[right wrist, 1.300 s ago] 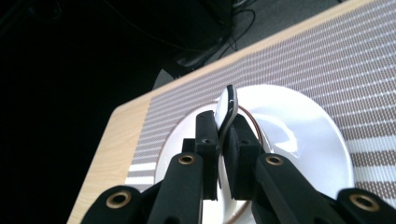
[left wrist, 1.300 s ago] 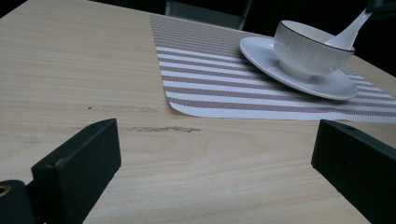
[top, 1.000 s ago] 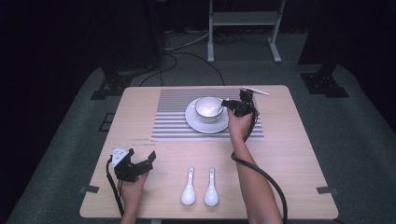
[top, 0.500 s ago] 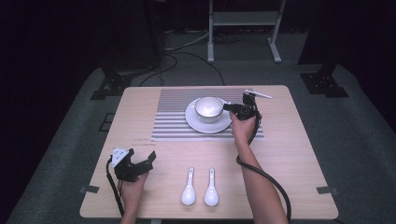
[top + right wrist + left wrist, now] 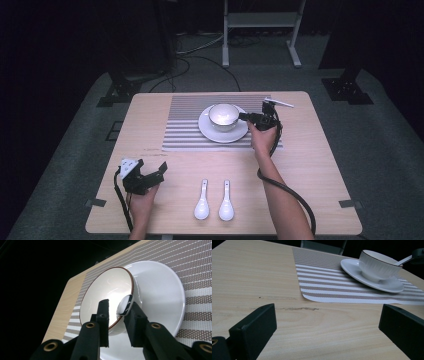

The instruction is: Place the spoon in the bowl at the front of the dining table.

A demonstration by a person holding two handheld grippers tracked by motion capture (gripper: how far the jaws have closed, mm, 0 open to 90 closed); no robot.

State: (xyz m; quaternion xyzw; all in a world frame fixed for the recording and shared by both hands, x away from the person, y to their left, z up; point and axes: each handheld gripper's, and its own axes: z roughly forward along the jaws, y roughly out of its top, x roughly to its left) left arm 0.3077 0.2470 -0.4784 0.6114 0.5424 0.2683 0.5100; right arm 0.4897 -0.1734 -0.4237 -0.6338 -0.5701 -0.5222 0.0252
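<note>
R gripper (image 5: 117, 312) at the bowl (image 5: 223, 114) rim on saucer (image 5: 207, 131), jaws slightly apart, spoon handle (image 5: 125, 305) leaning on one – L gripper (image 5: 156, 173) wide open near table (image 5: 310, 165) front; two spoons (image 5: 213, 202) beside – no writing seen

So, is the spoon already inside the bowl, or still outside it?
Inside, partly. A spoon rests on the bowl rim, its handle end sticking out between the right gripper jaws; whether they still clamp it, I cannot tell.

- Table (image 5: 320, 165): pale wood, matt, with visible grain and a few dark scuffs.
- Placemat (image 5: 322, 282): woven, textured, striped.
- Bowl (image 5: 107, 290), saucer (image 5: 162, 290) and spoons (image 5: 214, 202): glossy white ceramic.
- Floor (image 5: 390, 150): grey carpet, rough.
</note>
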